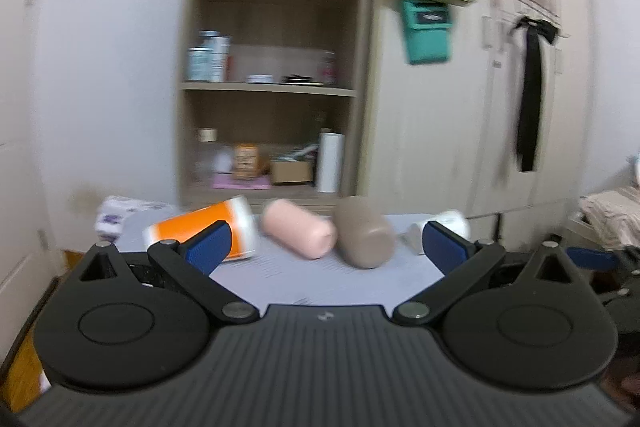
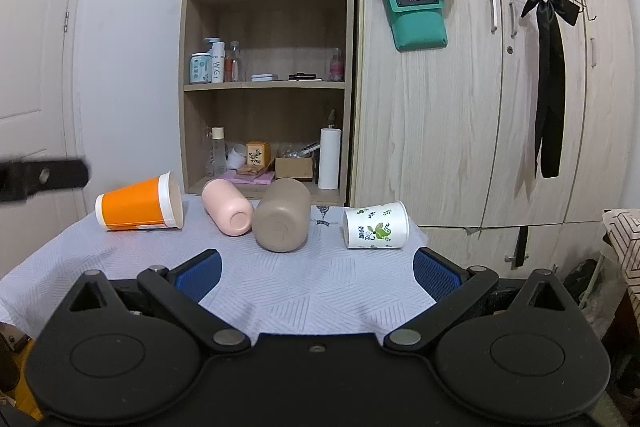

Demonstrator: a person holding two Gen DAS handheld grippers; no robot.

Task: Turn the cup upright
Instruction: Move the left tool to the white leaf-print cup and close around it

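Four cups lying on their sides on the surface [image 2: 280,287]: orange [image 2: 138,205] far left of the taupe [image 2: 282,215], pink [image 2: 227,205] just left, floral [image 2: 376,225] right. Left hand-held gripper [image 1: 326,247] and right hand-held gripper [image 2: 318,273] both spread apart, holding nothing.

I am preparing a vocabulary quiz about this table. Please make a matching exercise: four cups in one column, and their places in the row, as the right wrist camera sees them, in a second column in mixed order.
Things:
1. orange paper cup with white rim
2. pale pink plastic cup
3. taupe brown plastic cup
4. white paper cup with green floral print

Places:
A. far right of the row
B. second from the left
C. far left of the row
D. second from the right

All four lie on their sides on the pale quilted tablecloth.

Pairs: 1-C, 2-B, 3-D, 4-A
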